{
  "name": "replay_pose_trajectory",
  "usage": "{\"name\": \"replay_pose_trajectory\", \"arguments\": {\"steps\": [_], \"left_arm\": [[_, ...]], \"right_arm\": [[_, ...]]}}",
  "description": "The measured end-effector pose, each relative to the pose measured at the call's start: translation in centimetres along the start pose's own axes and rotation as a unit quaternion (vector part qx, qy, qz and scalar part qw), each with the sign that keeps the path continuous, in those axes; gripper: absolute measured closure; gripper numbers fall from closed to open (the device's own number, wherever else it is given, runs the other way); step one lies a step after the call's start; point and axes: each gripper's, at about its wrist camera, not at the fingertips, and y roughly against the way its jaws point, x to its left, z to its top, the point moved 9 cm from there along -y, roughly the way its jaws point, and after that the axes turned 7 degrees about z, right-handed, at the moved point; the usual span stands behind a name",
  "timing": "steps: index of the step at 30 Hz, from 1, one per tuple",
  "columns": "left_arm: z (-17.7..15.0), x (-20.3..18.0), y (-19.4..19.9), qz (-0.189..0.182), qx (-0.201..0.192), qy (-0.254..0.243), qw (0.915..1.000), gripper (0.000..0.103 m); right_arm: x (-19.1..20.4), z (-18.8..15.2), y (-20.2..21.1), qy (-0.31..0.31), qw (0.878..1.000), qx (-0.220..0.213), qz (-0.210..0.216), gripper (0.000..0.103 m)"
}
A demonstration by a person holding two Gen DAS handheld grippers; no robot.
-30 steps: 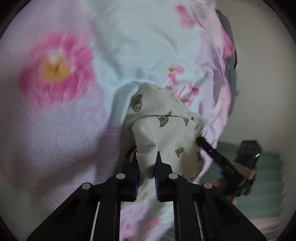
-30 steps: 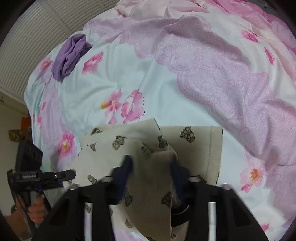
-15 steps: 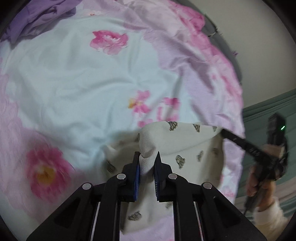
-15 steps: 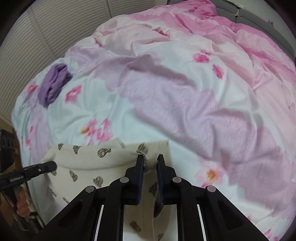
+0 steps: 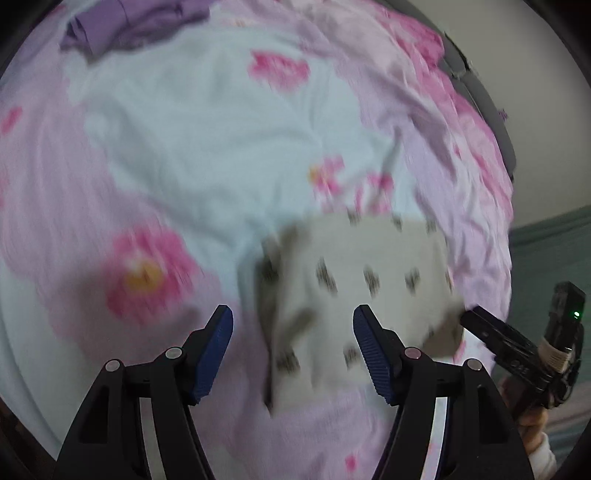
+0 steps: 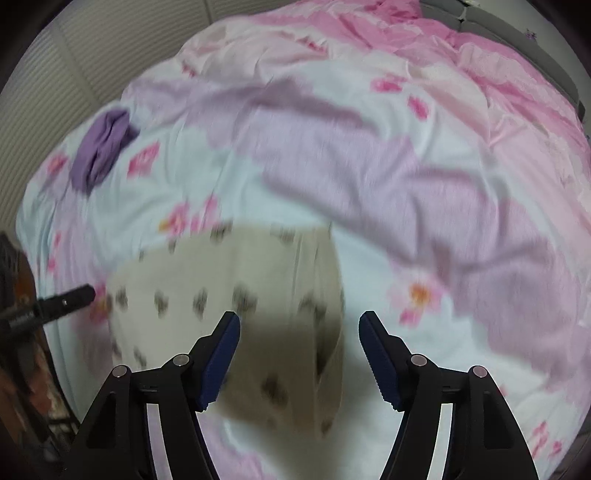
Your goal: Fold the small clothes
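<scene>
A small cream garment [image 5: 354, 280] with dark printed figures lies folded flat on the pink and white floral bedcover [image 5: 207, 147]. My left gripper [image 5: 291, 332] is open and empty, just above the garment's near left part. In the right wrist view the same garment [image 6: 229, 295] lies below my right gripper [image 6: 299, 339], which is open and empty over its right edge. The right gripper's tip also shows at the right edge of the left wrist view [image 5: 491, 332]. Both views are blurred by motion.
A crumpled purple garment [image 6: 103, 147] lies at the far left of the bed, also seen in the left wrist view [image 5: 125, 18]. A slatted white wall [image 6: 74, 55] stands behind the bed. A grey headboard [image 5: 491, 122] runs along the right.
Both grippers were shut on the cream garment half a second ago. Both have opened and let it go, and it now lies flat on the bedcover.
</scene>
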Motion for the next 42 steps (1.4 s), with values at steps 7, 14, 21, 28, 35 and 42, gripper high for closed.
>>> {"name": "replay_pose_trajectory", "arguments": {"steps": [7,14,21,28,35,42], "left_arm": [[-0.9,-0.8,-3.7,0.024,0.013,-0.002,0.9996,0.032],[0.8,0.1,-7.2,0.017,0.028,0.040,0.9987,0.031],[1.1,0.1,-8.3,0.013,0.035,0.032,0.9988,0.031],[2.0,-0.6,-9.5,0.013,0.046,0.026,0.9985,0.033],[3.0,-1.2,-9.7,0.020,0.041,0.002,0.9990,0.043],[2.6,-1.0,-7.7,-0.018,0.033,0.028,0.9989,0.078]], "right_arm": [[0.1,-3.2,-3.1,0.035,0.999,0.026,-0.024,0.035],[-3.1,-2.1,-5.9,-0.008,0.999,0.040,0.017,0.027],[-5.4,-3.6,-7.1,-0.110,0.988,0.051,0.097,0.026],[-4.5,-3.7,-7.6,-0.105,0.990,0.047,0.085,0.029],[-3.2,-3.3,-8.8,-0.088,0.992,0.053,0.078,0.038],[-1.0,-3.0,-8.3,-0.050,0.995,0.052,0.074,0.067]]}}
